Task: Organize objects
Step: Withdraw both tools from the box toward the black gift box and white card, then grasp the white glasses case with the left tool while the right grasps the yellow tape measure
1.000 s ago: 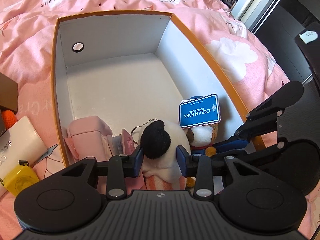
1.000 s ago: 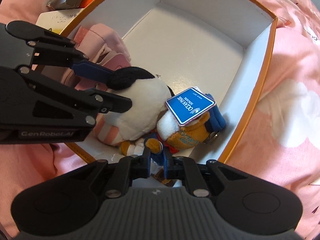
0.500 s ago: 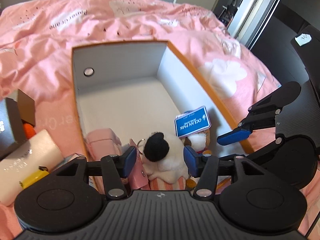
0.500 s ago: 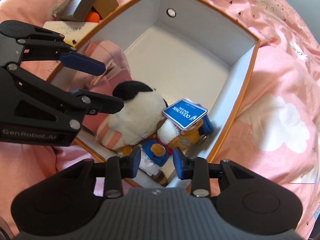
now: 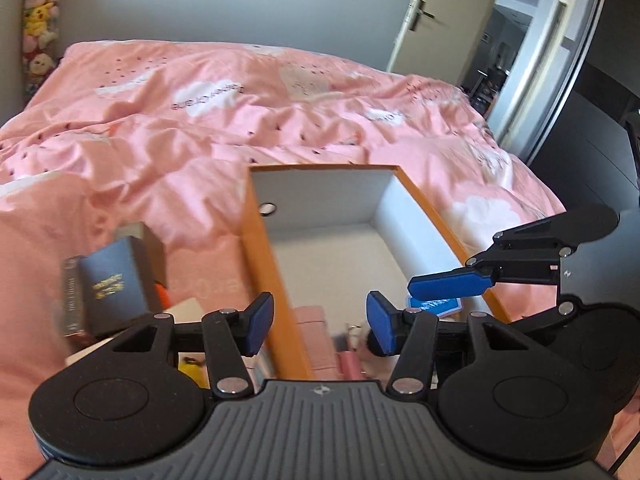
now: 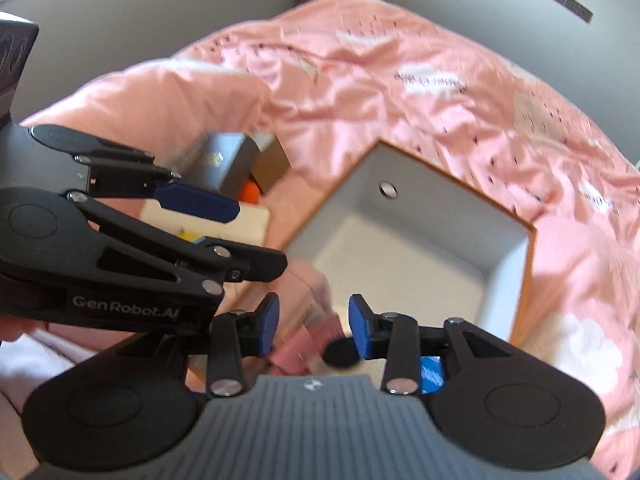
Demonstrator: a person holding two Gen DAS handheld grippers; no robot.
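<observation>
An orange box with a white inside (image 5: 264, 264) (image 6: 528, 264) lies on the pink bed. At its near end lie a pink pouch (image 5: 316, 320) (image 6: 316, 328), a plush toy's black ear (image 6: 340, 353) and a blue Ocean Park tag (image 5: 434, 305) (image 6: 431, 372), mostly hidden behind the grippers. My left gripper (image 5: 320, 326) is open and empty, raised above the box's near left wall. My right gripper (image 6: 314, 326) is open and empty above the box's near end. Each gripper shows in the other's view: the right one at the right (image 5: 448, 284), the left one at the left (image 6: 196, 204).
Left of the box lie a dark box with gold lettering (image 5: 108, 284) (image 6: 224, 160), a brown box (image 6: 272, 164), an orange item (image 6: 251, 191), a white box (image 6: 244, 224) and a yellow item (image 5: 190, 366). A door (image 5: 424, 12) and dark wardrobe (image 5: 600, 120) stand right of the bed.
Both grippers opened, let go of the plush toys and pulled up and back from the box. The toys stay in the box's near end. The views now tilt up over the bed.
</observation>
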